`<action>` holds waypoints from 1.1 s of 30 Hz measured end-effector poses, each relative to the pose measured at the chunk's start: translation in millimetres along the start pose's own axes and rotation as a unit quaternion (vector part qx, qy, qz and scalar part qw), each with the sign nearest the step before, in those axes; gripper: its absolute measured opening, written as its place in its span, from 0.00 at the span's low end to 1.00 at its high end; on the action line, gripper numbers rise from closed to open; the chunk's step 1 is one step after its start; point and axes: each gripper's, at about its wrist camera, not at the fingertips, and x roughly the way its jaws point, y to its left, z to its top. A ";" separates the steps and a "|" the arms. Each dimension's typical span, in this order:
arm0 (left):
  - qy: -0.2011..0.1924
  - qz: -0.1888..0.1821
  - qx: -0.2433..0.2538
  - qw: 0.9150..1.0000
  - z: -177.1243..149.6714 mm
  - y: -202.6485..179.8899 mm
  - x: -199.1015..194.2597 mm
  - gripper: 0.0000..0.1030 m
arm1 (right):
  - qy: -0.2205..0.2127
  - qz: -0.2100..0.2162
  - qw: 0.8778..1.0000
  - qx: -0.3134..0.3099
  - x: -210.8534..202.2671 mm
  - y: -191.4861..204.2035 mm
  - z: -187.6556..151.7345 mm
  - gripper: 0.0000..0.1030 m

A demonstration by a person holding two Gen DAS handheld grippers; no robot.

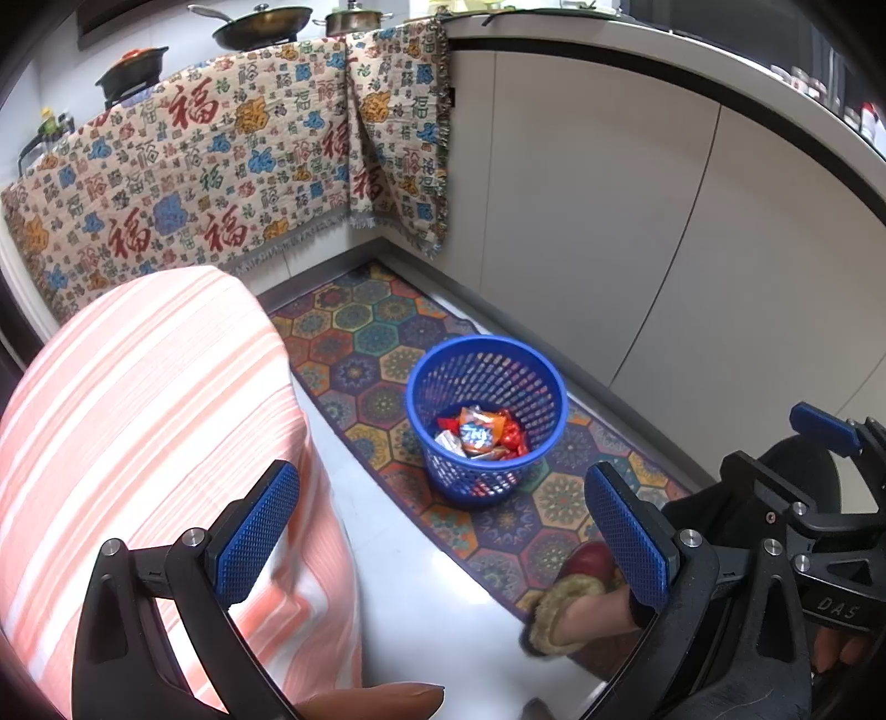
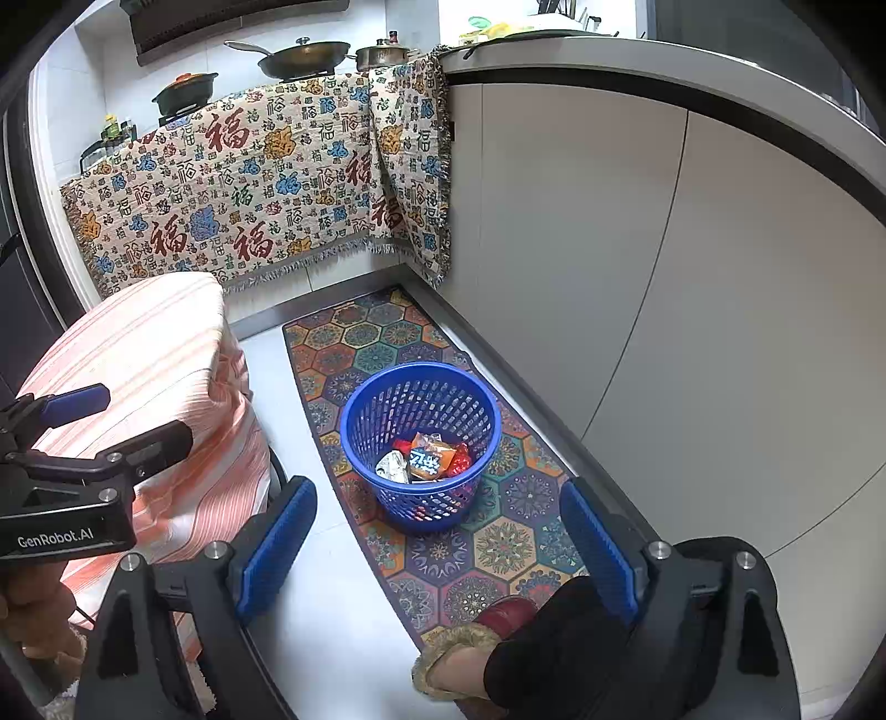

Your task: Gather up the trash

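Observation:
A blue perforated plastic basket [image 1: 487, 354] stands on a patterned floor mat and holds several crumpled snack wrappers [image 1: 480, 435]. It also shows in the right wrist view [image 2: 421, 382] with the wrappers [image 2: 426, 457] inside. My left gripper [image 1: 443, 526] is open and empty, held above the floor in front of the basket. My right gripper [image 2: 437, 543] is open and empty, also above and in front of the basket. The right gripper shows at the right edge of the left wrist view [image 1: 819, 443]. The left gripper shows at the left edge of the right wrist view [image 2: 99, 426].
A table with a pink striped cloth [image 1: 138, 415] stands to the left. A colourful hexagon mat [image 2: 387, 332] runs along white cabinets [image 2: 609, 249]. A patterned cloth [image 1: 221, 183] hangs from the counter, with pans [image 1: 260, 25] on it. The person's slippered foot [image 1: 576, 598] is on the mat.

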 end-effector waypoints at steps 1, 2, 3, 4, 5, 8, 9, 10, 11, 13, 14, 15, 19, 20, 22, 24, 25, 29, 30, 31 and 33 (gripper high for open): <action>0.000 0.000 0.000 1.000 0.0 -0.9 0.4 0.99 | 0.000 0.000 1.000 0.000 0.0 0.5 0.5 0.88; 0.000 0.000 0.000 1.000 -0.2 -1.5 0.7 0.99 | 0.000 0.000 1.000 0.000 0.3 1.2 0.9 0.88; 0.001 -0.001 0.000 1.000 -0.3 -2.1 1.0 0.99 | 0.000 0.000 1.000 0.000 0.6 1.5 1.1 0.88; 0.001 -0.001 0.000 1.000 -0.7 -2.3 1.2 1.00 | 0.000 0.000 1.000 0.000 0.8 1.7 1.2 0.88; 0.001 -0.001 -0.001 1.000 -0.8 -2.0 1.4 1.00 | 0.000 0.000 1.000 0.000 0.7 1.4 1.1 0.88; 0.002 -0.001 -0.003 1.000 -0.7 -1.2 1.6 0.99 | 0.001 0.001 1.000 -0.003 1.7 3.0 1.5 0.88; 0.002 -0.001 -0.002 1.000 -0.2 -1.2 2.0 0.99 | 0.001 0.001 1.000 -0.003 2.1 3.2 1.5 0.88; 0.002 -0.001 -0.003 1.000 -0.2 -1.2 2.0 0.99 | 0.002 0.001 1.000 -0.004 2.2 3.6 1.3 0.88; 0.002 -0.001 -0.003 1.000 -0.3 -1.0 2.3 0.99 | 0.002 0.001 1.000 -0.003 2.2 3.9 1.1 0.88; 0.002 -0.002 -0.003 1.000 -0.4 -0.7 2.3 0.99 | 0.003 0.001 1.000 -0.003 3.7 3.0 1.7 0.88; 0.003 -0.002 -0.003 1.000 -0.5 -0.7 2.7 1.00 | 0.004 0.001 1.000 -0.004 4.5 2.7 2.1 0.88; 0.003 -0.002 -0.003 1.000 -0.6 -0.7 3.0 1.00 | 0.005 0.001 1.000 -0.003 4.9 2.8 2.0 0.88; 0.004 -0.003 -0.003 1.000 -0.6 -0.9 4.4 0.99 | 0.005 0.001 1.000 -0.003 5.7 2.6 2.7 0.88; 0.005 -0.003 -0.003 1.000 -0.6 -1.0 4.5 0.99 | 0.005 0.001 1.000 -0.004 5.7 2.4 2.7 0.88; 0.006 -0.003 -0.003 1.000 -0.5 -1.7 5.1 0.99 | 0.005 0.001 1.000 -0.004 6.1 2.0 2.8 0.88; 0.007 -0.004 -0.003 1.000 -1.0 -1.7 6.0 0.99 | 0.007 0.001 1.000 -0.004 6.7 1.8 2.8 0.88; 0.007 -0.003 -0.003 1.000 -1.3 -1.7 6.6 0.99 | 0.007 0.001 1.000 -0.004 7.3 2.3 2.7 0.88; 0.009 -0.002 -0.002 1.000 -1.4 -1.0 8.6 0.99 | 0.011 0.000 1.000 -0.002 9.8 3.8 1.4 0.88; 0.010 -0.003 -0.002 1.000 -1.3 -0.6 8.5 1.00 | 0.012 0.000 1.000 -0.003 10.5 4.0 1.1 0.88; 0.010 -0.003 -0.001 1.000 -0.9 -0.5 9.1 0.99 | 0.012 0.001 1.000 -0.003 11.0 3.9 1.1 0.88; 0.013 -0.007 -0.001 1.000 -0.6 -0.5 10.1 0.99 | 0.013 0.001 1.000 -0.002 11.8 3.3 1.5 0.88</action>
